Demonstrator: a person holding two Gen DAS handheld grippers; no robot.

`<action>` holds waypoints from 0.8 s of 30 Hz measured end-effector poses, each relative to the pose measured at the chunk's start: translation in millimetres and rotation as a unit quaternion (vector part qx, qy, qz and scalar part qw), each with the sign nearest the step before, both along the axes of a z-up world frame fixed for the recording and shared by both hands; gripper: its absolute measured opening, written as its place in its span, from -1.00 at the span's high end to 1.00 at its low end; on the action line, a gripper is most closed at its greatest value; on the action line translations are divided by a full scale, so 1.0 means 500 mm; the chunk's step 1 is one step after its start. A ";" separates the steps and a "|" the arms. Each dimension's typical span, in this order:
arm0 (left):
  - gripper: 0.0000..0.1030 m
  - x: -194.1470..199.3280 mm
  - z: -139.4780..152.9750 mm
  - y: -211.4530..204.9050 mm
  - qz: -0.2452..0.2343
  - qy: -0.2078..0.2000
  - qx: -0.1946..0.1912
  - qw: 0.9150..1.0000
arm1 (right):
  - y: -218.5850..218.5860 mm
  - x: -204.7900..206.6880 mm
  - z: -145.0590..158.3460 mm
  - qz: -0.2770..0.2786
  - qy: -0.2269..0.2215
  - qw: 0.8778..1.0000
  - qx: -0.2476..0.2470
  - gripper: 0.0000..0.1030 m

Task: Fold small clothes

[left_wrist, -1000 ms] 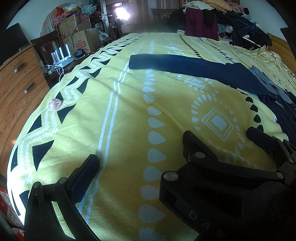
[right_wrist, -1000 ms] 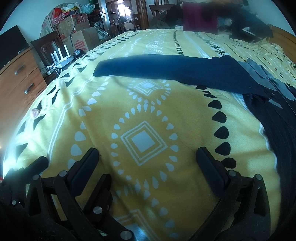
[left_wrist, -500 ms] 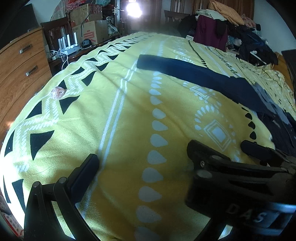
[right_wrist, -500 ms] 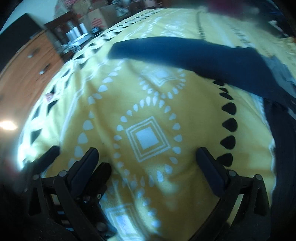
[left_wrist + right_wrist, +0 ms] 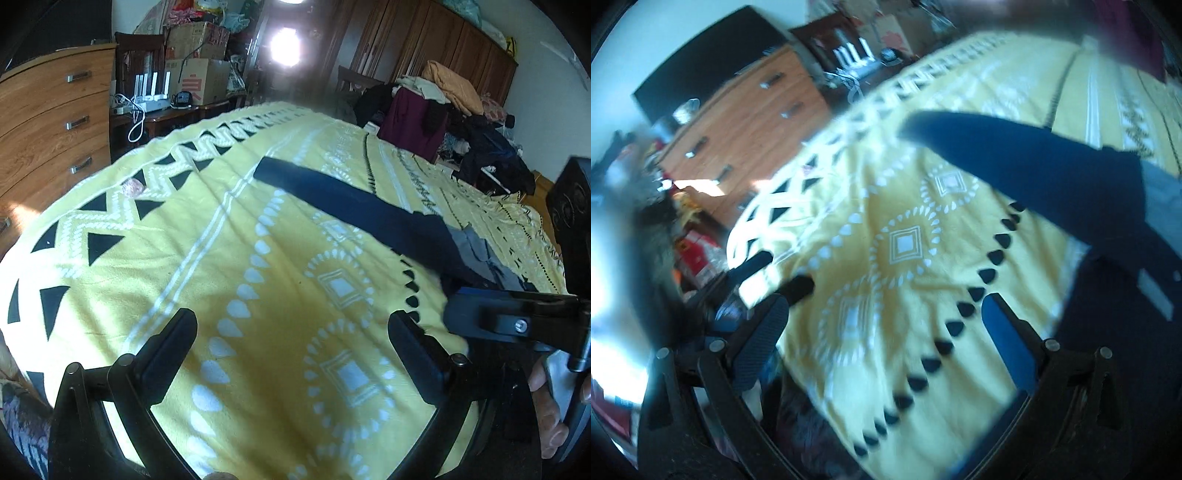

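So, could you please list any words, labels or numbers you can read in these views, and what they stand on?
Red mark on the cardboard box: a printed character, too blurred to read.
Dark blue garment, yellow blanket, left gripper and right gripper: no readable text.

The blanket (image 5: 258, 295) is soft, matt fleece-like cloth, yellow with printed patterns. On it lies a dark navy garment (image 5: 351, 206) — smooth matt fabric. The dresser (image 5: 48, 122) is glossy wood-grain (metal handles), beside cardboard boxes (image 5: 199, 74).
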State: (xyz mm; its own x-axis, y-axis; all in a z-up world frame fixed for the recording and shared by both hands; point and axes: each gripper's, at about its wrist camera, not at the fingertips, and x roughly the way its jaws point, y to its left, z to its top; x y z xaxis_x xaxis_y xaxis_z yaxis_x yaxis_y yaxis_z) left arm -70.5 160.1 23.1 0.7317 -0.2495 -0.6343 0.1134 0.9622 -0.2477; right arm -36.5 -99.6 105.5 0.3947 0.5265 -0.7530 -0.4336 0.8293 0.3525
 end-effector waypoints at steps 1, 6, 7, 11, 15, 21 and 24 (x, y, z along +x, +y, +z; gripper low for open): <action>-1.00 -0.013 0.023 -0.003 0.003 -0.012 -0.003 1.000 | -0.025 -0.026 0.021 0.010 -0.013 1.000 0.004 -0.99; -1.00 -0.083 0.177 -0.022 0.013 -0.101 -0.013 0.995 | -0.177 -0.146 0.093 0.032 -0.048 0.998 0.031 -0.99; -1.00 -0.095 0.213 -0.030 0.014 -0.123 -0.016 0.992 | -0.210 -0.168 0.101 0.029 -0.054 0.998 0.031 -0.99; -1.00 -0.148 0.360 -0.092 0.004 -0.218 -0.035 0.975 | -0.371 -0.243 0.118 -0.016 -0.054 0.998 0.026 -0.99; -1.00 -0.165 0.485 -0.215 -0.037 -0.254 -0.043 0.966 | -0.566 -0.313 0.142 -0.074 -0.044 0.996 0.004 -0.99; -1.00 -0.162 0.625 -0.453 -0.158 -0.265 -0.071 0.949 | -0.903 -0.379 0.182 -0.214 -0.033 0.976 -0.031 -0.99; -1.00 -0.144 0.649 -0.571 -0.185 -0.272 -0.070 0.942 | -1.103 -0.388 0.189 -0.306 -0.021 0.951 -0.032 -1.00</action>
